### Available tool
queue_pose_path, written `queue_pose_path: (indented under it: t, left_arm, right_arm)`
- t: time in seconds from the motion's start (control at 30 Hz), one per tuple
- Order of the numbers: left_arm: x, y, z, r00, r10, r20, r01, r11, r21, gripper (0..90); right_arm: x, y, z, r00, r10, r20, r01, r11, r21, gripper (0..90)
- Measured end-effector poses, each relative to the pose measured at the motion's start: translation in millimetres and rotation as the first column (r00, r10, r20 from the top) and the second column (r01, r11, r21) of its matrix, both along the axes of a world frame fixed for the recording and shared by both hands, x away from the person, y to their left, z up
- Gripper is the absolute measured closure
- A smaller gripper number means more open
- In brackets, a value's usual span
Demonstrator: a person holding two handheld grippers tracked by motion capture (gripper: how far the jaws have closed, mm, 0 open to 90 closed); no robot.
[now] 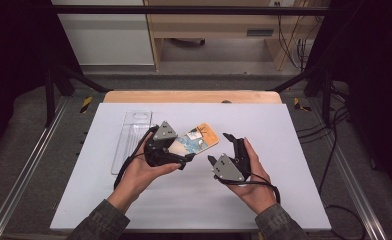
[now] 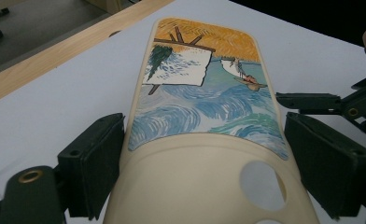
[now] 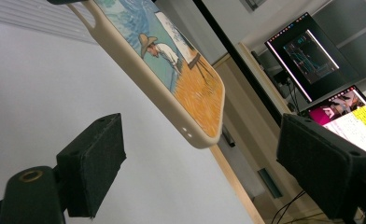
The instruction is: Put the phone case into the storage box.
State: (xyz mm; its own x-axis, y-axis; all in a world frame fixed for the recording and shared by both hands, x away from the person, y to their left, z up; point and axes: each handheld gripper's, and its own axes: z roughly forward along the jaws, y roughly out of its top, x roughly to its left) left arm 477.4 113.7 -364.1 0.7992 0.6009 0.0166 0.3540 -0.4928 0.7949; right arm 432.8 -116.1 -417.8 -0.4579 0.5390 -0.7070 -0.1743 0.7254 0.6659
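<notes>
Here the left gripper (image 1: 176,150) is clamping its fingers (image 2: 95,161) on the camera end of the painted phone case (image 1: 198,139), holding it above the white table (image 1: 264,200); the right gripper (image 1: 223,146) is waiting just beside it, fingers (image 3: 93,163) wide and empty.

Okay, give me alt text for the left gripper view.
A cream phone case with a painted scene of blue waves and an orange field is clamped between the left gripper jaws, above a white table. The right gripper shows at the right edge.
</notes>
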Motion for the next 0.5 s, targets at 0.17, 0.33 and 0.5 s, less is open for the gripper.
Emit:
queue_pose_path:
  t: [0.17,0.33,0.5]
  left_arm:
    - [-2.3,-2.6,0.6,0.9999,-0.011,-0.001,0.011,0.9999,0.0,14.1]
    - [-3.7,-3.3,1.0,0.9998,-0.019,-0.004,0.019,0.9998,0.005,14.1]
    - [-4.5,-2.3,1.9,0.9997,-0.026,-0.005,0.026,0.9996,0.006,14.1]
  right_arm:
    - [0.8,7.6,-1.7,0.9999,0.012,0.01,-0.012,1.0,-0.021,16.4]
    - [2.1,12.9,-3.2,0.9996,0.02,0.022,-0.019,0.999,-0.045,17.7]
    - [2.3,16.9,-4.9,0.9993,0.028,0.025,-0.026,0.998,-0.06,19.1]
